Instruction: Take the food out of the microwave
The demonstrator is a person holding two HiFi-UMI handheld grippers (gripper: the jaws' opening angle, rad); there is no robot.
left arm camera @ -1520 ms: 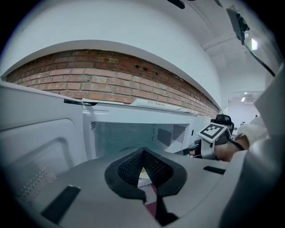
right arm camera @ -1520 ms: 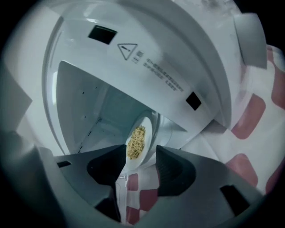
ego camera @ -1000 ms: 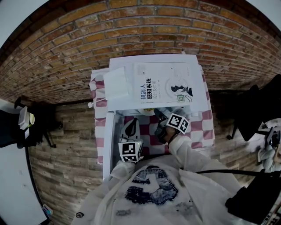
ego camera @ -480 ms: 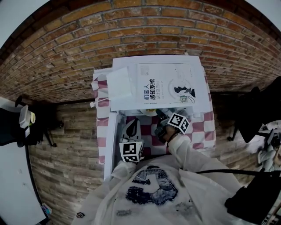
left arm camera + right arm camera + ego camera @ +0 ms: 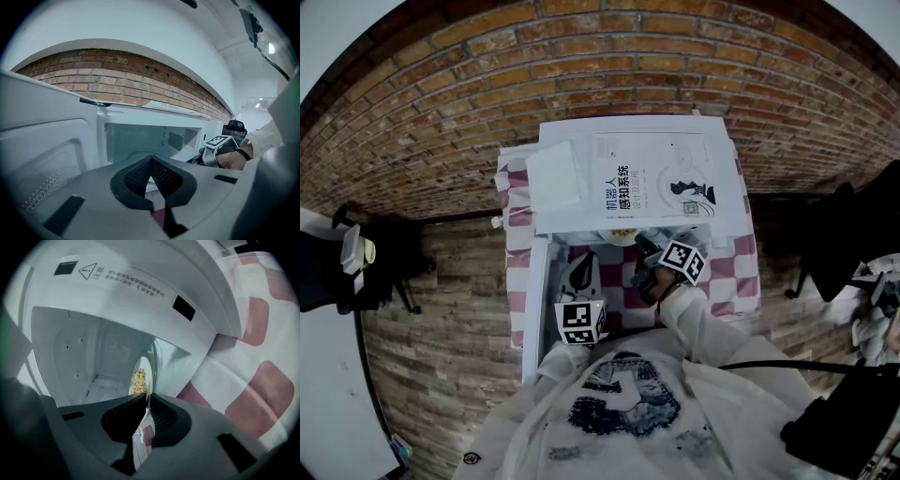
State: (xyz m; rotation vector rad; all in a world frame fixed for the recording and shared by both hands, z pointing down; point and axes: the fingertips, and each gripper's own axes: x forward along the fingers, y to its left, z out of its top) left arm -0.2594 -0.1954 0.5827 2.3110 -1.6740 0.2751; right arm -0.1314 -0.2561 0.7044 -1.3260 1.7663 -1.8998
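While in microwave (image 5: 84, 352), plate (image 5: 142, 365) between jaws

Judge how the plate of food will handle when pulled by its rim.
The right gripper, jaws just closed on the plate rim, grips one edge only, so it may tilt. It looks glazed and stiff, probably slippery. The loose food could slide.

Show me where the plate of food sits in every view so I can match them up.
Head view: plate, centre, just below the book, at the right gripper.
Left gripper view: not clearly in it; shut fingers of the left gripper block the microwave floor.
Right gripper view: plate lower centre, edge-on, rim pinched between the fingers.
Shared landmark: the red-and-white checked cloth.
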